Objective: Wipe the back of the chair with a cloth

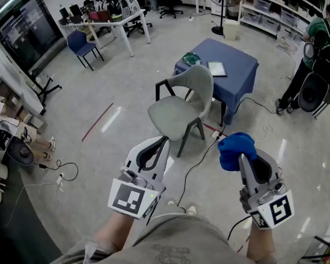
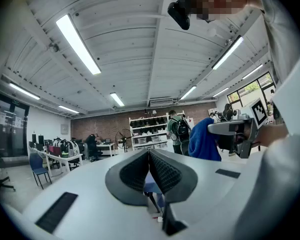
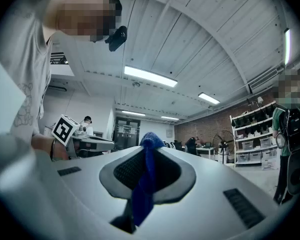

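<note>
Blue cloth [image 1: 235, 149] pinched and ready, chair [image 1: 179, 114] ahead.
Fingers [image 3: 126, 172] of the right gripper [image 1: 245, 159] clamp the cloth; the left gripper [image 1: 163, 142] is pressed shut, empty. The chair back [image 1: 201, 84] lies at 11 o'clock from the cloth (both hands about equally near), its rear close to the tabletop [image 1: 239, 65] at 1 o'clock; a floor cable [image 1: 197, 165] lies between.

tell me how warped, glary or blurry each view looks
Head view: mild wide-angle bend, light streaks glare on the shiny floor, all sharp. Left gripper view: heavy fisheye, dark corners, bright ceiling lights, a mosaic patch up top. Right gripper view: same fisheye, the blue cloth close to the lens looks soft.
</note>
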### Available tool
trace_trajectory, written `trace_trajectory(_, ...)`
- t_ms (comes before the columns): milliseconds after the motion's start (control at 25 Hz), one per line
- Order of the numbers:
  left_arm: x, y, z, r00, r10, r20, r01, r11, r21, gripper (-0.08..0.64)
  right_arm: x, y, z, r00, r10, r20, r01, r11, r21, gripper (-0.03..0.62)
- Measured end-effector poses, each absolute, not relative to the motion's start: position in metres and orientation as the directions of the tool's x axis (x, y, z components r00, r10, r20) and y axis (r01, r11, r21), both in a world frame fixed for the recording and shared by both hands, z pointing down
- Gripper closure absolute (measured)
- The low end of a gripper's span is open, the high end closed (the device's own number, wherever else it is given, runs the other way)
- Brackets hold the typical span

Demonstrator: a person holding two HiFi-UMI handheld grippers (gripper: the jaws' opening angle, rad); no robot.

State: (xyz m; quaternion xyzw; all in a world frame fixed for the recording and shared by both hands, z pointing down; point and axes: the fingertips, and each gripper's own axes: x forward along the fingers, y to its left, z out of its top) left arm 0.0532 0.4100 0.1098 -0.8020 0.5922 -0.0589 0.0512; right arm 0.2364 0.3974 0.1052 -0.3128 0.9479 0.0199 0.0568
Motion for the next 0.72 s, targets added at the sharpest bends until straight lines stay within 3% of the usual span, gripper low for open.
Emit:
trace_trajectory(320, 0.052, 0.407, 0.111, 0.278, -0.96, 0.037, -0.948, -0.28, -0.15, 0.541, 0.245, 0.394, 0.104, -0.791, -0.587, -0.174, -0.583, 0.809, -0.079, 0.534)
trace_trajectory(720, 0.071, 0.407, 0.115, 0.278, -0.959, 0.046, -0.948, -0.282, -0.146, 0.541, 0.261, 0.394, 0.116, -0.8, -0.582, -0.148, -0.573, 0.813, -0.097, 0.534)
